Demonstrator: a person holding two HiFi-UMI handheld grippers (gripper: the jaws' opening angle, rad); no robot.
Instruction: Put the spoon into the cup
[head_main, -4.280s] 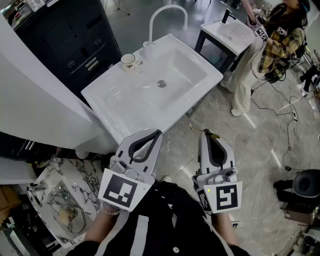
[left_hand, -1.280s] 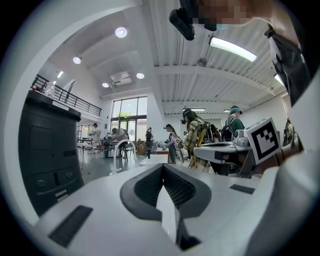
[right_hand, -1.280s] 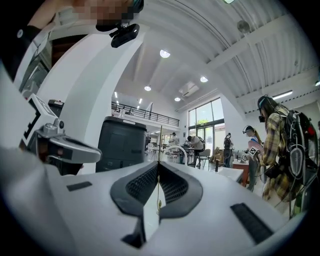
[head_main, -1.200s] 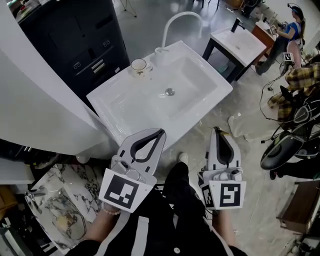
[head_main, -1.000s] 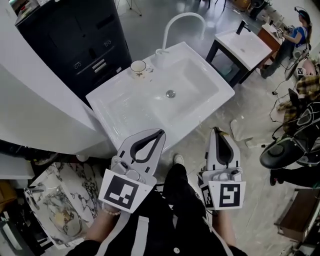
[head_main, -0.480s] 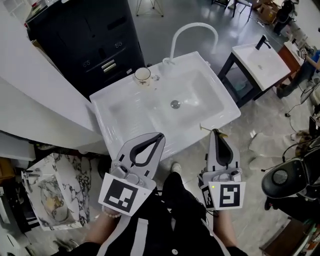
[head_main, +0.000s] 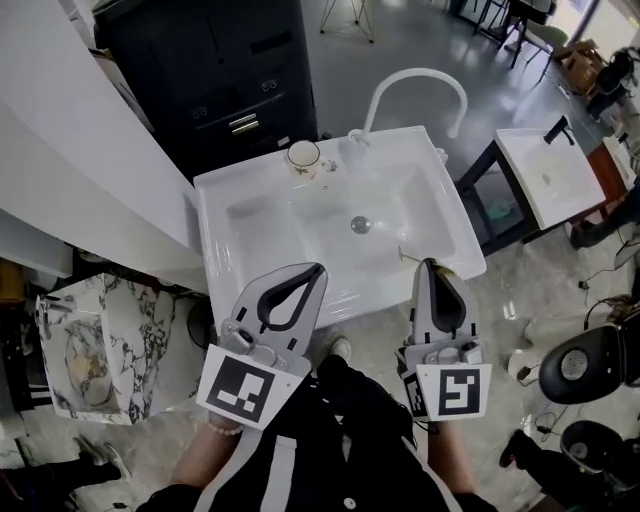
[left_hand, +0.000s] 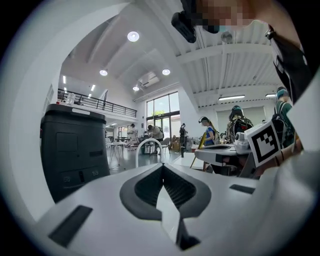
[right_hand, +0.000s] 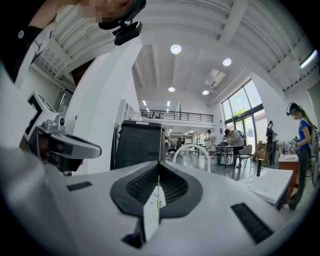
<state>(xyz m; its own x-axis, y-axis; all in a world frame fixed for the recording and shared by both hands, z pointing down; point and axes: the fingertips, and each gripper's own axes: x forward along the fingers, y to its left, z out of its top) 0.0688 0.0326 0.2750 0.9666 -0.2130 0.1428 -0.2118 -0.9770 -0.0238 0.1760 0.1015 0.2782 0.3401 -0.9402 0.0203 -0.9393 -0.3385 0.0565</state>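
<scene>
A white cup with a gold rim stands on the back ledge of the white sink, left of the faucet. My right gripper hovers over the sink's front right edge, shut on a thin gold spoon that pokes out left of its tips. In the right gripper view the spoon rises as a thin gold line from the closed tips of the right gripper. My left gripper is shut with nothing in it, over the sink's front edge; the left gripper shows its jaws meeting.
A black cabinet stands behind the sink. A second white basin on a dark stand is at the right. A marbled basin sits low at the left, a black wheeled object on the floor at the right.
The sink has drawn nearer and now lies right under both gripper tips; the view has swung round it. Both grippers stay shut, the right still on the spoon.
</scene>
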